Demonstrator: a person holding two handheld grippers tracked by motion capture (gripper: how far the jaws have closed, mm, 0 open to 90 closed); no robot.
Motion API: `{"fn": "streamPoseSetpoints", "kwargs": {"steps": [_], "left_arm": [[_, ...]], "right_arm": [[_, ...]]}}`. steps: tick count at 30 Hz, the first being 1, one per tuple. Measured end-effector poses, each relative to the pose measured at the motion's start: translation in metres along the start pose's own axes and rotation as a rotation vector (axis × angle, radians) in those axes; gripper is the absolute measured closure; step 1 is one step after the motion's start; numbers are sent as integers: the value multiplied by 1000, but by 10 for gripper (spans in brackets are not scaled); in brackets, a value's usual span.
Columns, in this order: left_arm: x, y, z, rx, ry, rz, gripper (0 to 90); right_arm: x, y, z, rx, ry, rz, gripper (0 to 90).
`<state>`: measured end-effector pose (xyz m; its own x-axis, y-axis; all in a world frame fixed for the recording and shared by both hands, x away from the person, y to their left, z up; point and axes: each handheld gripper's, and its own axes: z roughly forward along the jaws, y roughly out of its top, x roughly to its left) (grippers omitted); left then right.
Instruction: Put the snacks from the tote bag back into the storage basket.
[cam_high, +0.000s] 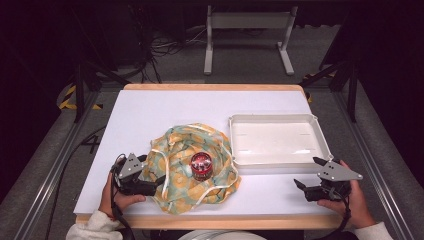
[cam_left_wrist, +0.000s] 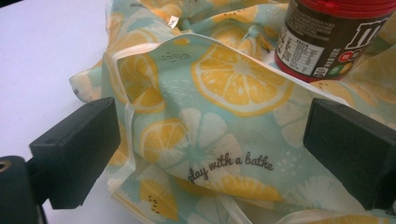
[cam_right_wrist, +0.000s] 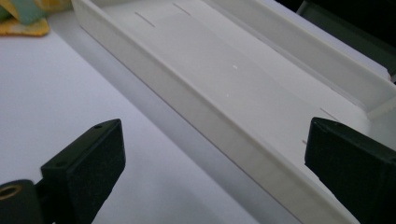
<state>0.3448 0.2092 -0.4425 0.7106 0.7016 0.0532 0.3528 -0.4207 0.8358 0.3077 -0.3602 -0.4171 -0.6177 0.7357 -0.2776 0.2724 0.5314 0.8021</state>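
Cloth bag (cam_high: 192, 167), lemon-print on pale teal with white drawstrings, lies crumpled at centre-bottom of the high view, on the white table (cam_high: 150, 112). A red-lidded M&M's jar (cam_high: 201, 166) stands upright on the fabric, near the middle of the heap. In the left gripper view the jar sits upper right, beyond a raised fold of the printed cloth.

Left gripper (cam_high: 156, 184) at lower left of the high view, its tips at the bag's left edge, pointing right into the fabric. Jaws spread wide, nothing pinched between them; the fold lies in the gap, contact uncertain. The bag is directly ahead of this gripper, so the left hand looks to be the nearer one for a grab.

Right gripper (cam_high: 306, 174) at lower right, well apart from the bag, jaws parted and empty, aimed up-left at the near wall of the white plastic tray (cam_high: 280, 168). The tray is empty and sits just right of the bag, long axis running across the frame.

Around the table: dark room, grey floor, cables, white frame legs at top centre.
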Motion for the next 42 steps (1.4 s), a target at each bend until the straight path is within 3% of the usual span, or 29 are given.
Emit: {"fn": "streamPoseSetpoints", "kwargs": {"steps": [3, 8, 13, 19, 22, 24, 31, 34, 36, 42], "left_arm": [[0, 0, 0, 1, 2, 7, 43], [0, -2, -2, -4, 0, 10, 47], [0, -3, -5, -13, 2, 8, 51], [1, -2, -2, 0, 9, 12, 55], [1, -2, -2, 2, 7, 18, 55], [1, -2, -2, 3, 6, 16, 55], [1, -3, -2, -2, -1, 13, 55], [1, -3, -2, 0, -2, 16, 55], [1, -3, -1, 0, -6, 16, 55], [1, -3, -1, 4, -10, 19, 56]], "right_arm": [[-1, 3, 2, -4, 40, 31, 64], [4, 6, 3, -1, 70, -10, 81], [6, 24, 8, -14, 127, -24, 107], [7, 52, 29, 38, 155, -94, 137], [7, 66, 40, 30, 184, -111, 149], [10, 76, 46, 35, 194, -152, 149], [25, 107, 62, 23, 275, -228, 135], [33, 117, 70, 27, 275, -260, 134], [39, 124, 79, 65, 272, -268, 123], [54, 139, 94, 67, 336, -309, 128]]}}
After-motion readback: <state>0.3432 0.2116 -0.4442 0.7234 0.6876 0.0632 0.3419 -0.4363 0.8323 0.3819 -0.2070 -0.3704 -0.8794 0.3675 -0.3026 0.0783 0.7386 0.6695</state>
